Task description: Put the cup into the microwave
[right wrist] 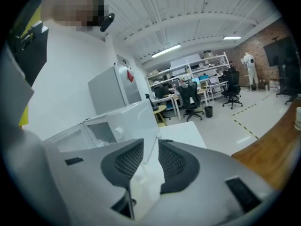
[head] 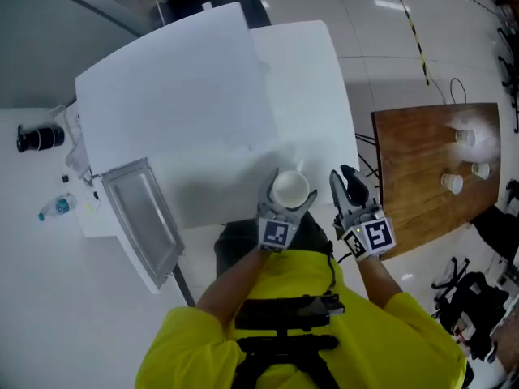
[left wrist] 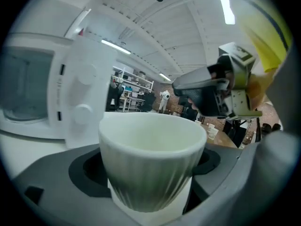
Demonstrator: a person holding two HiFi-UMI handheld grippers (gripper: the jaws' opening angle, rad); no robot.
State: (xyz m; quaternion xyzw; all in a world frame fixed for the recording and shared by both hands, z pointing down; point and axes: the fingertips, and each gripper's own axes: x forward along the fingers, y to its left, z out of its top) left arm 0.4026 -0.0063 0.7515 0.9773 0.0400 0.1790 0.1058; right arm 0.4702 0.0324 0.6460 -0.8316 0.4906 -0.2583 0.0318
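Observation:
A white ribbed cup [head: 290, 190] [left wrist: 153, 159] sits upright between the jaws of my left gripper [head: 289, 183] [left wrist: 151, 182], which is shut on its sides and holds it off the white table [head: 312, 71]. The white microwave [head: 178, 87] [left wrist: 33, 93] stands just ahead and to the left, its door [head: 144, 217] swung open toward me. My right gripper [head: 344, 181] [right wrist: 146, 160] hovers close to the cup's right, its dark pads nearly together with nothing between them. It also shows in the left gripper view as the right gripper [left wrist: 207, 86].
A wooden table [head: 422, 177] to the right carries a few paper cups [head: 452, 183]. On the white surface at the far left lie a black cylinder [head: 39, 138] and a small water bottle [head: 55, 209]. An office with desks and chairs lies beyond.

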